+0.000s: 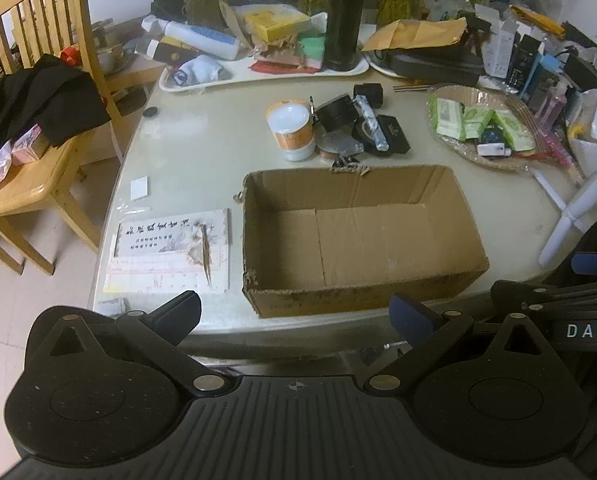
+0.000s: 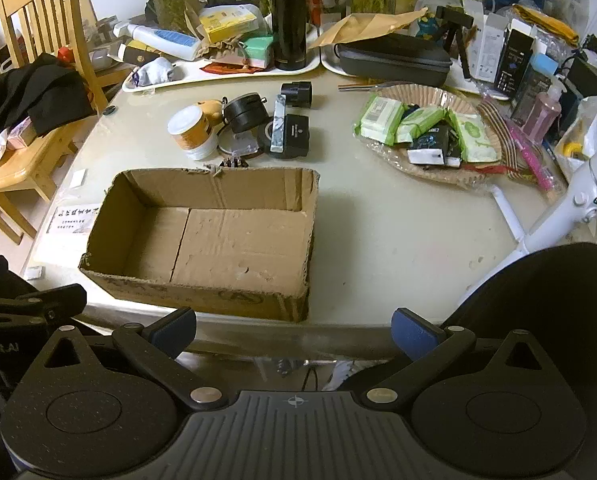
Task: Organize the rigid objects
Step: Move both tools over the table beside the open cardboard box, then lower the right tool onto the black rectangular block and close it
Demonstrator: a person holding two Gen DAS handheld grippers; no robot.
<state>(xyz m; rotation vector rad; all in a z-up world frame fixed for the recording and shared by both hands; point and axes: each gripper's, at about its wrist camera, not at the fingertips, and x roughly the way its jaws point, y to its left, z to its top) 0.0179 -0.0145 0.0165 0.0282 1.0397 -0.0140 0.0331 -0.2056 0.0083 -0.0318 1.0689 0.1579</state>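
Observation:
An open, empty cardboard box (image 1: 378, 248) (image 2: 234, 240) sits near the table's front edge. Behind it lies a cluster of small rigid objects: an orange-and-white jar (image 1: 290, 130) (image 2: 192, 132), a round black case (image 1: 336, 114) (image 2: 244, 112), a marbled tube (image 1: 372, 120) (image 2: 278, 128), a flat black box (image 1: 394, 134) (image 2: 294, 138) and a small black cube (image 1: 368, 92) (image 2: 297, 94). My left gripper (image 1: 294, 320) is open and empty, held in front of the box. My right gripper (image 2: 294, 332) is open and empty, also before the table edge.
A wicker basket (image 1: 450, 92) (image 2: 426, 92) of green wipe packs sits right. A white tray (image 1: 266, 74) with a black flask (image 1: 344, 16) (image 2: 288, 16) stands behind. A booklet (image 1: 170, 252) lies left of the box. A wooden chair (image 1: 38, 80) stands left; a white stand (image 2: 558, 216) right.

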